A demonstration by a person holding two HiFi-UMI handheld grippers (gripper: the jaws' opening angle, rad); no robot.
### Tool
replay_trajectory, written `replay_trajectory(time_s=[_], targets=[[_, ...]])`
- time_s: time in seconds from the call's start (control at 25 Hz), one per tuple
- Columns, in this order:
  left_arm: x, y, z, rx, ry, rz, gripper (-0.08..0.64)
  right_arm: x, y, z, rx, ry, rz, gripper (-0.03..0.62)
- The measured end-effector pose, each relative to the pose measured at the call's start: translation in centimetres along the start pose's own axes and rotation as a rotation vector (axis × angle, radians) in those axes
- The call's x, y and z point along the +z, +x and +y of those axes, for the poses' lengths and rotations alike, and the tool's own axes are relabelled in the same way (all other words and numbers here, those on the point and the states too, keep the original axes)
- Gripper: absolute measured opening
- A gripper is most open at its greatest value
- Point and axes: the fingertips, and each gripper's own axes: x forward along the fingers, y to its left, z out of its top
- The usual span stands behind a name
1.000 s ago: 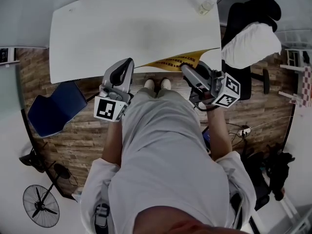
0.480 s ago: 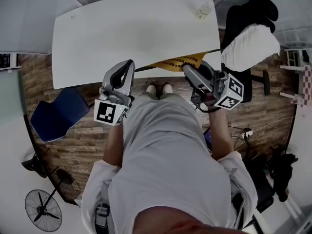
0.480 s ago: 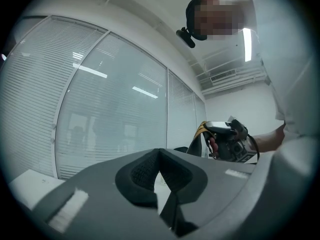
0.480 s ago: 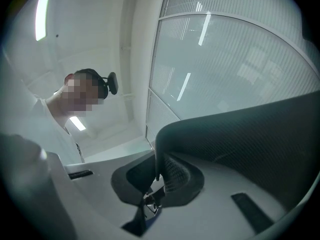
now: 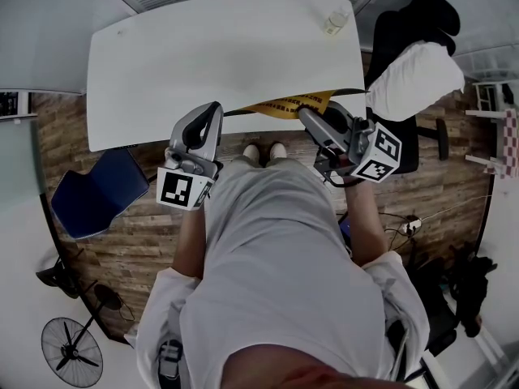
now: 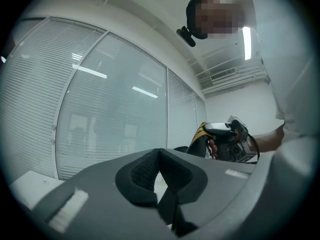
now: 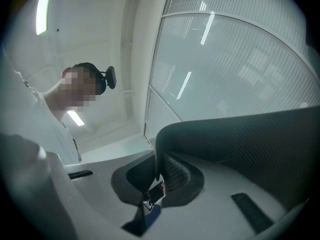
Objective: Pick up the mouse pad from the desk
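The mouse pad (image 5: pixel 292 102) is yellow with dark print and hangs bowed at the white desk's (image 5: pixel 219 55) near edge, lifted off the top. My right gripper (image 5: pixel 306 116) is shut on its near edge. In the right gripper view the pad's dark meshed underside (image 7: pixel 250 139) curls up and to the right from the closed jaws (image 7: pixel 159 176). My left gripper (image 5: pixel 212 108) hovers by the desk edge to the left, shut with nothing in it (image 6: pixel 159 184). The left gripper view shows the pad (image 6: pixel 201 134) held in the other gripper.
A small clear bottle (image 5: pixel 336 19) stands at the desk's far right corner. A black office chair with a white cushion (image 5: pixel 413 75) is on the right and a blue chair (image 5: pixel 97 193) on the left. A floor fan (image 5: pixel 71 351) stands behind me at the left.
Only the head view has shifted a little. Both grippers and the held pad keep their places.
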Motion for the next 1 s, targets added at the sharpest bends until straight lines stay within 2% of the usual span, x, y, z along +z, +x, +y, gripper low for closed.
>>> replay_trajectory(time_s=[1.0], targets=[[0.74, 0.09, -0.92, 0.017, 0.013, -0.009, -0.003, -0.89, -0.37, -0.66, -0.028, -0.051, 0.04, 0.011]])
